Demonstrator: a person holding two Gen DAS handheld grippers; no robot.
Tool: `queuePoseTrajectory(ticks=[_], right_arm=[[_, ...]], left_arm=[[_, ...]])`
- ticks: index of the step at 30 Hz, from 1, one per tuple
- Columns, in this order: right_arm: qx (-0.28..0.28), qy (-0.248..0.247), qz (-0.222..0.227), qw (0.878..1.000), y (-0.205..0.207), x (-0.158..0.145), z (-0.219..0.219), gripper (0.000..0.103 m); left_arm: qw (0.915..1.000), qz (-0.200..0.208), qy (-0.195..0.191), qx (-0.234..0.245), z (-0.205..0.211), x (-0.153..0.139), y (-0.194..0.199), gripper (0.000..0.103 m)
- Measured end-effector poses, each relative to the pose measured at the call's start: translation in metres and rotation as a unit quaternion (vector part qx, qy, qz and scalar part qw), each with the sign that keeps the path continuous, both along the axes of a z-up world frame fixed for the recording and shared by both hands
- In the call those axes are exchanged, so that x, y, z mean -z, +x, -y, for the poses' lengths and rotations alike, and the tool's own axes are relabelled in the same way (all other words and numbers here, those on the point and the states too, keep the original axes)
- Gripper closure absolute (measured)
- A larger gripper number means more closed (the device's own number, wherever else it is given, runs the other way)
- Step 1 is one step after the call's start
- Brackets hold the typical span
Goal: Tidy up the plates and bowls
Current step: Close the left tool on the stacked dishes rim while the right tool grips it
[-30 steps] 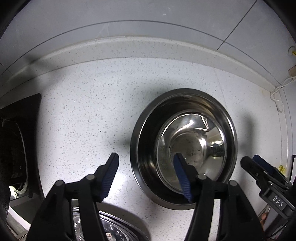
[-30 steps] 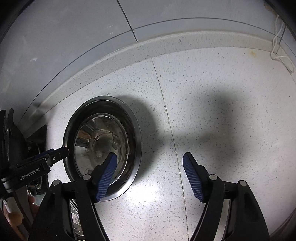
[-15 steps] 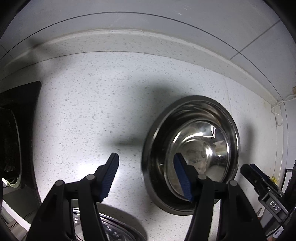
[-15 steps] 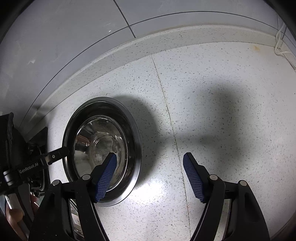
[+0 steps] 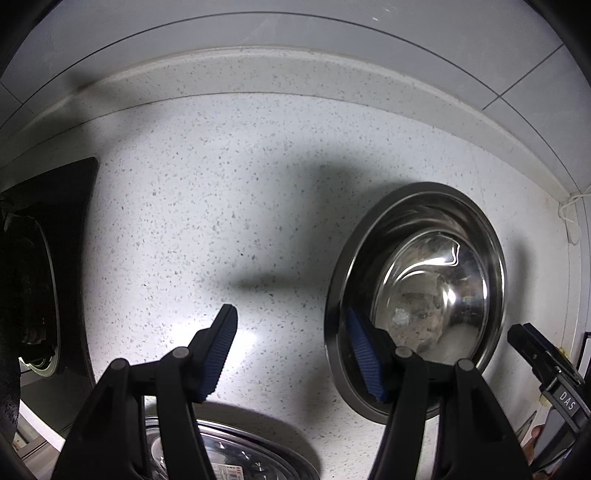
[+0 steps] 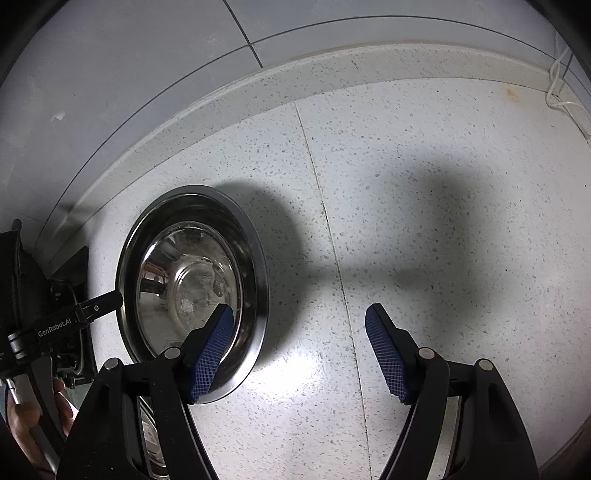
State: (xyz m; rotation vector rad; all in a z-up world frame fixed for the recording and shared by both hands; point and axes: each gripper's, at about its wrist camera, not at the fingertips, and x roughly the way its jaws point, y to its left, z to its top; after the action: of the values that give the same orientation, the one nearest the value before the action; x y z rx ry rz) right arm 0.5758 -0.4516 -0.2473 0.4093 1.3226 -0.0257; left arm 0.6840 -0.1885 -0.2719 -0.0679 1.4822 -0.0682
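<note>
a steel bowl (image 5: pixel 417 295) sits upright on the speckled white desk (image 5: pixel 221 192), near the raised back edge below the tiled wall (image 5: pixel 258 33). its placing looks deliberate: set back toward the wall, it leaves the front of the desk free, which suits a tidying job. the bowl holds no food or water that can be seen; only reflections and a few dull smudges show on its shiny bottom.

the left claw (image 5: pixel 291 350) hangs above the desk with its blue pads spread wide and nothing between them. its right finger shows in front of the bowl's near rim, but whether it touches the metal cannot be told. the right claw (image 6: pixel 299 350) is likewise wide apart and empty, hovering over bare desk just to the right of the same bowl (image 6: pixel 192 273), its left finger overlapping the rim in the view.

a second round steel dish (image 5: pixel 243 454) lies at the front edge, under the left claw, with a printed label showing inside it; most of it is hidden. judging from this, it is probably the next piece to be gathered, perhaps nested with the bowl. a dark stove top (image 5: pixel 44 280) lies at the left end of the desk, and a white cord (image 6: pixel 561 92) trails along the far right corner.
</note>
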Motion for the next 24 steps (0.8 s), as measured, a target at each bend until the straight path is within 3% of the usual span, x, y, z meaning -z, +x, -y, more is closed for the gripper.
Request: queuePoseTrajectory(ticks=[8, 10, 13, 18, 24], right_arm=[[0.008, -0.009, -0.011, 1.000, -0.002, 0.005, 0.006, 0.036], [0.009, -0.005, -0.015, 1.000, -0.002, 0.007, 0.006, 0.045], [0.008, 0.013, -0.022, 1.000, 0.000, 0.012, 0.004, 0.047], [0.014, 0.042, -0.016, 0.999, -0.001, 0.010, 0.002, 0.047], [0.012, 0.040, -0.020, 0.999, 0.003, 0.008, -0.001, 0.047]], left_arm=[[0.9998, -0.004, 0.011, 0.014, 0.018, 0.006, -0.001, 0.045], [0.9998, -0.007, 0.011, 0.014, 0.022, 0.009, -0.001, 0.055], [0.9997, -0.019, 0.008, 0.015, 0.027, 0.014, 0.000, 0.071], [0.9996, -0.019, 0.006, 0.020, 0.031, 0.015, -0.005, 0.072], [0.9996, -0.020, 0.007, 0.021, 0.037, 0.013, -0.009, 0.072]])
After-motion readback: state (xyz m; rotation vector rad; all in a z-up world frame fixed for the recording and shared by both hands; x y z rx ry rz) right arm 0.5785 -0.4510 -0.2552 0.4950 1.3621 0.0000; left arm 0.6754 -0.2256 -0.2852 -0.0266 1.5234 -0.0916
